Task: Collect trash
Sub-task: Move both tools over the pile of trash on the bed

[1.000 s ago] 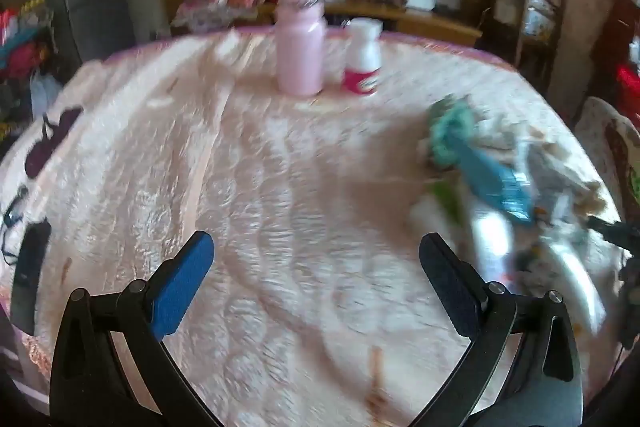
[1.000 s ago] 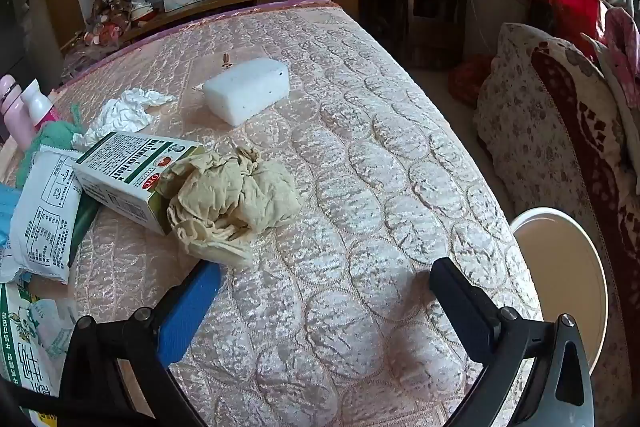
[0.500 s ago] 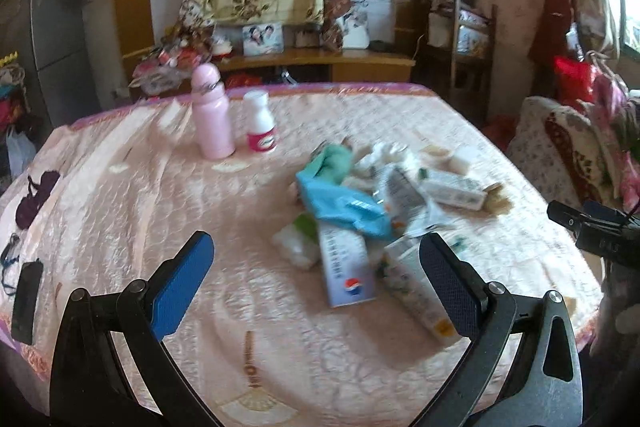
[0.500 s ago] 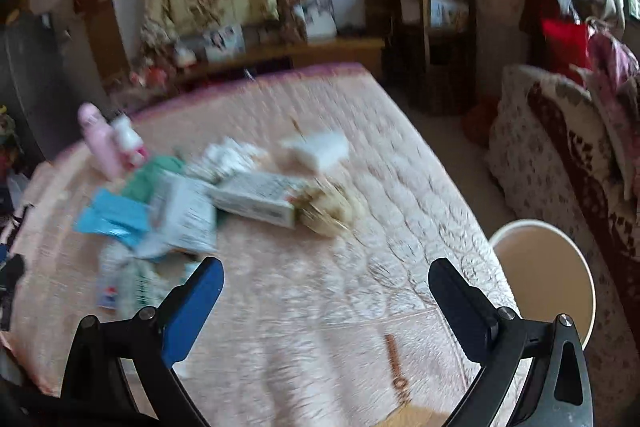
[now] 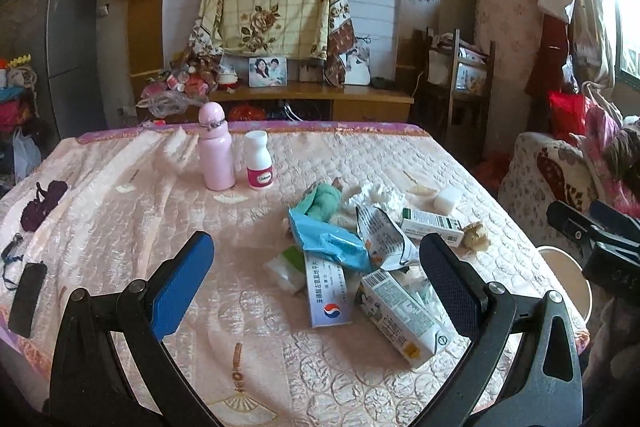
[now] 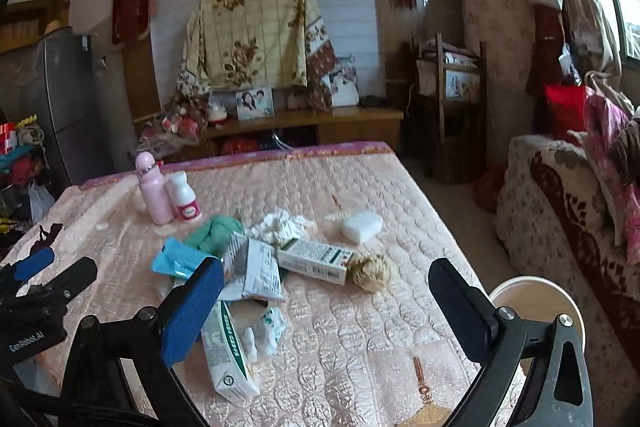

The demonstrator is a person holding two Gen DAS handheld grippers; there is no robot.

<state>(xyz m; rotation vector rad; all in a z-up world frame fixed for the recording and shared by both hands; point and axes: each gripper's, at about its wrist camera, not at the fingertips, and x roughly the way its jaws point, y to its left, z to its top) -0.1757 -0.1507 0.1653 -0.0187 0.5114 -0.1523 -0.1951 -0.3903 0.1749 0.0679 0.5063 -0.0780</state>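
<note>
**Two grippers over a pile of trash**

Two grippers hang above a bed covered with a shiny pink quilted spread. The left gripper has its jaws spread wide and holds nothing. The right gripper also has its jaws spread wide and holds nothing.

The trash lies in a loose pile in the middle of the bed. A crinkled blue plastic bag rests on a long white box with a red and blue circle. A white and green carton lies nearest the left gripper. A crumpled tan paper ball touches a small white and green box. Scrunched white tissue and a white sponge block lie farther back.

A tall pink bottle and a small white bottle with a pink label stand upright side by side, apart from the pile. A round cream bin sits beside the bed.
</note>
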